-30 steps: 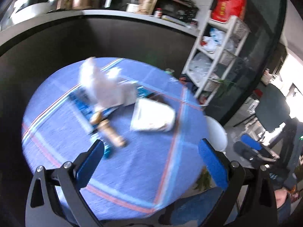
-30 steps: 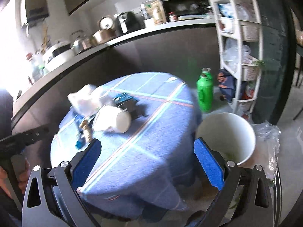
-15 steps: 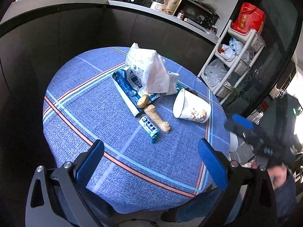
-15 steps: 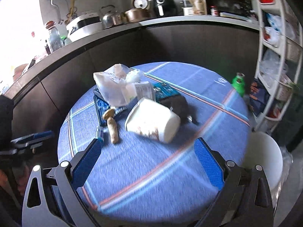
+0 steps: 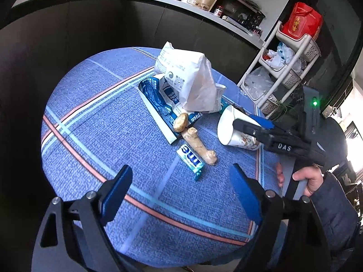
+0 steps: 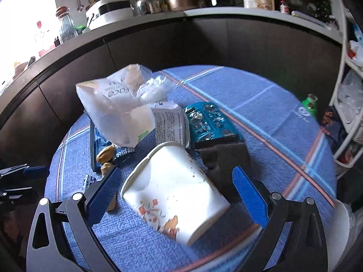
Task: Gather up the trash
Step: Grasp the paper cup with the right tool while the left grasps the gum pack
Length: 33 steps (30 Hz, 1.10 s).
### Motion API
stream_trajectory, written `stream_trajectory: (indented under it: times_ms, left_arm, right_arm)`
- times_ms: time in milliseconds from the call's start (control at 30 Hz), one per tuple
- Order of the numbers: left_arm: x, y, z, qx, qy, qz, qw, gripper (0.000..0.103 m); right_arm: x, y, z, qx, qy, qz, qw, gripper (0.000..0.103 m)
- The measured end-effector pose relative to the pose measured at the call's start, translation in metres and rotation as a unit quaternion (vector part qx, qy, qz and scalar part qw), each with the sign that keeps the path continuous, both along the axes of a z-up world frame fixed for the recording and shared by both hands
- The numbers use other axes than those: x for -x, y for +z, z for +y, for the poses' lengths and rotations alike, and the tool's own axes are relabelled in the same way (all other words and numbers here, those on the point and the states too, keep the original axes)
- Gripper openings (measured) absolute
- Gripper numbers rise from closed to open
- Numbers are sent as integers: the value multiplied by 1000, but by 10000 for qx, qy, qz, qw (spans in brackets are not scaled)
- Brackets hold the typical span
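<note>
Trash lies on a round table with a blue cloth (image 5: 95, 122). A white paper cup (image 6: 174, 190) lies on its side; it also shows in the left wrist view (image 5: 226, 129). My right gripper (image 6: 177, 192) is open, its fingers on either side of the cup, apart from it. Beside it are a white plastic bag (image 5: 190, 79), a blue wrapper (image 5: 156, 99), ginger pieces (image 5: 199, 145) and a gum pack (image 5: 191, 158). My left gripper (image 5: 179, 195) is open and empty, above the table's near part.
A blue blister pack (image 6: 208, 122) and a dark object (image 6: 224, 156) lie behind the cup. A white bin (image 6: 340, 231) stands at the table's right. A white shelf rack (image 5: 285, 68) and a dark counter (image 5: 113, 22) ring the table.
My right gripper has moved in over the table and now straddles the lying cup. My left gripper has steadied closer over the table's near side.
</note>
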<state>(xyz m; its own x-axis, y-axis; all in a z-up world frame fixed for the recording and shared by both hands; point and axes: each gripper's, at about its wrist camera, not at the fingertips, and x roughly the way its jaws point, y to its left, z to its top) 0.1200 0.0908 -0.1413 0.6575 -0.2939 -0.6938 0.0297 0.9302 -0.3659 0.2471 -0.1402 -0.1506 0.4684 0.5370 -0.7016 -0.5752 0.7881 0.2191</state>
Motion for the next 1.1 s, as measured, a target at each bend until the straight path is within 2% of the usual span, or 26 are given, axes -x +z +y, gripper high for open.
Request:
stream_trajectory:
  times_ms: [100,233,333,467,567,633,733,833,1067,1100]
  left_arm:
    - [-13,0,1,4,-35,7,10000,87]
    - [-33,4,3,-23,-61,-67,10000,83]
    - [-41,6,1,-48,-173,-78,9998,74]
    - [-42,-8,-10,-38,-447,161,9989,61]
    - [-41,-18,-18,-46,-595,314,9977,53]
    - [-42,-21,-20,4,-632,359,9974,48]
    - [-47,-27,-24,-21,-584,463,9972,40]
    - [-50,-31,-29,-168,-458,619,9969,39]
    - [-58,-30,-41,-403,-178,766,9961,39]
    - [-59,-30,-44,-474,-184,787,9956,30]
  right_arm:
    - [10,-3,-1,-123,106,114,9998,94]
    - [36,-3,5,177,259,-140,9994,94]
    - [46,-4,12,450,264,-396,9978,94]
    - [48,-8,24,918,295,-687,9930,91]
    - [50,-10,28,1109,333,-691,9909,64]
    - [54,-9,27,1192,275,-743,9897,59]
    - [65,-2,18,1098,128,-806,9906,58]
    - [80,6,6,993,-141,-887,9910,58]
    - [109,7,-21,540,-575,-691,9945,59]
    - [113,6,-23,496,-606,-670,9947,59]
